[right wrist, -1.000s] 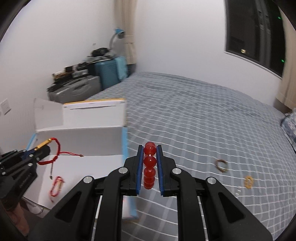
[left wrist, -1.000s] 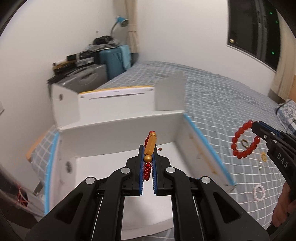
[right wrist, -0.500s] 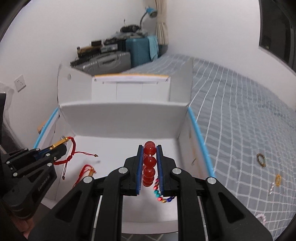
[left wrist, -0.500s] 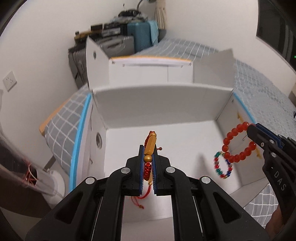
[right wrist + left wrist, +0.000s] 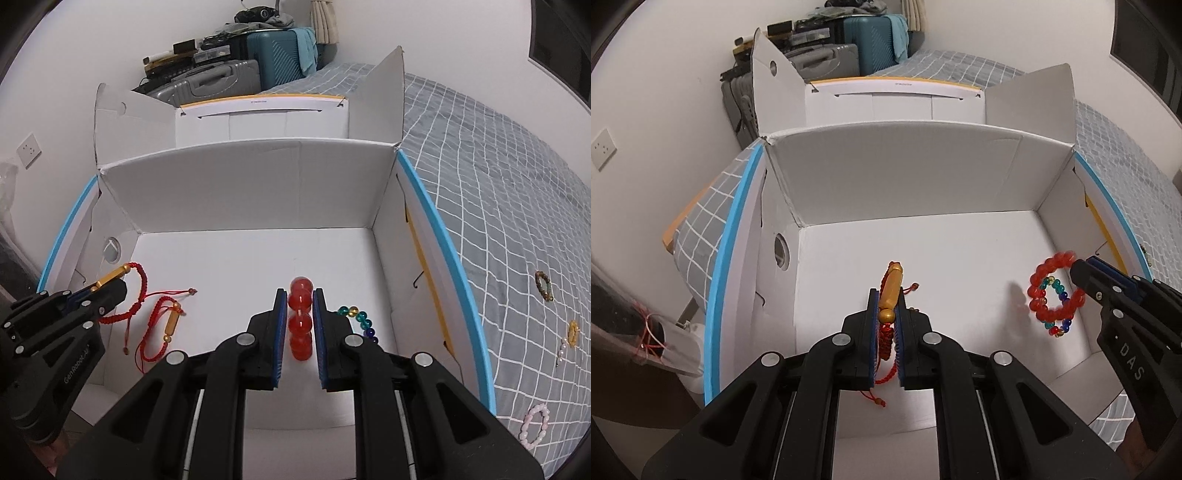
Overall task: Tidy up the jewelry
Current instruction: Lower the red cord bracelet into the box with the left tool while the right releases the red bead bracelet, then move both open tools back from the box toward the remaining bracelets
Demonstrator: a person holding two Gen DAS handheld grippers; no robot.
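My left gripper is shut on a red cord bracelet with a gold tube and holds it over the left part of the open white box. It also shows in the right wrist view. My right gripper is shut on a red bead bracelet over the right part of the box floor; it hangs blurred in the left wrist view. A second red cord bracelet and a multicoloured bead bracelet lie on the box floor.
The box stands on a grey checked bed with its flaps raised. On the bed to the right lie a brown bracelet, a gold piece, a pearl strand and a pink bead bracelet. Suitcases stand behind.
Both grippers have moved from above the bed to over and down into the box, each still holding its bracelet. The red bead bracelet now hangs just above the multicoloured one.
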